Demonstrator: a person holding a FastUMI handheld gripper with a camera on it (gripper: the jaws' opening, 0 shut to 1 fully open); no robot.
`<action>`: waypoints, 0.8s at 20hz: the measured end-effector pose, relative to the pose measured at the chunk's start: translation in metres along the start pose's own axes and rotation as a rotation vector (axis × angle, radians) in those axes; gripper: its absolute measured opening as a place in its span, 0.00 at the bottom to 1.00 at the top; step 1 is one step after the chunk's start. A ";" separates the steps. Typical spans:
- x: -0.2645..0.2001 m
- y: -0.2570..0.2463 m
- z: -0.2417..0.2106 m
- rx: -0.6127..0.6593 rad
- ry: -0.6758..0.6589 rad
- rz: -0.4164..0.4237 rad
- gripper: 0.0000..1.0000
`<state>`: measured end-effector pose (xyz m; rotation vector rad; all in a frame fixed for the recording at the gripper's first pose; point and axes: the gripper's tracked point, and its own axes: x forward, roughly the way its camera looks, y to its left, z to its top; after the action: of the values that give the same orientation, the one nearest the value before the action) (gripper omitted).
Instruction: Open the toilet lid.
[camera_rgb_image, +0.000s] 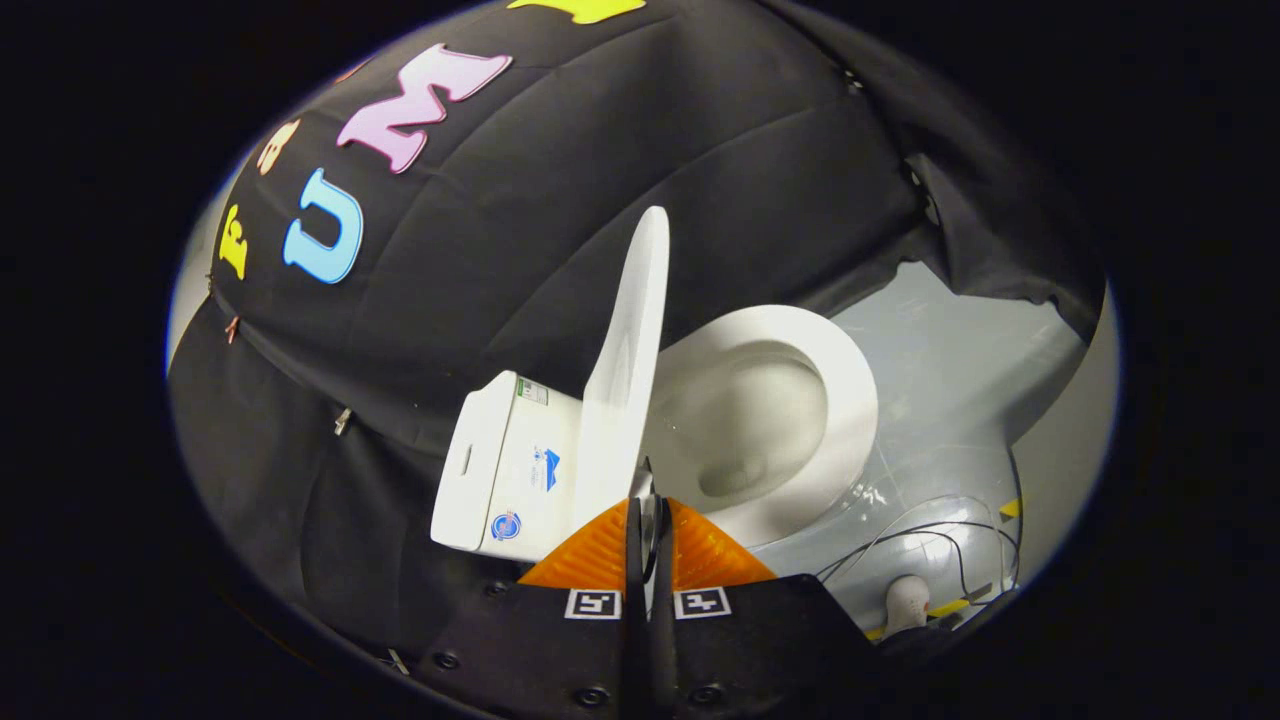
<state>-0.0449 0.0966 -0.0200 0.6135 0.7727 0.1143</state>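
A white toilet stands beyond my fingers, and the view is rolled so that it looks tipped. Its lid (625, 360) is raised, standing nearly upright against the tank (510, 470). The seat ring (845, 400) and the bowl (750, 420) lie uncovered. My gripper (650, 505) is shut, its fingers pressed together with nothing held. The tips show in front of the lid's hinge end, some way short of the toilet.
The booth's black cloth wall (560, 200) hangs behind the tank and around the toilet. A glossy grey floor (950, 350) spreads past the bowl. Thin dark cables (930, 545) and a small white object (905, 600) lie on it beside my fingers.
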 end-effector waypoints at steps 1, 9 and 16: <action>-0.001 0.006 -0.001 -0.026 0.005 -0.019 0.05; -0.006 0.034 0.004 -0.115 0.030 -0.109 0.05; -0.007 0.050 0.006 -0.144 0.030 -0.145 0.05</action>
<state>-0.0400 0.1328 0.0160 0.4185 0.8282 0.0456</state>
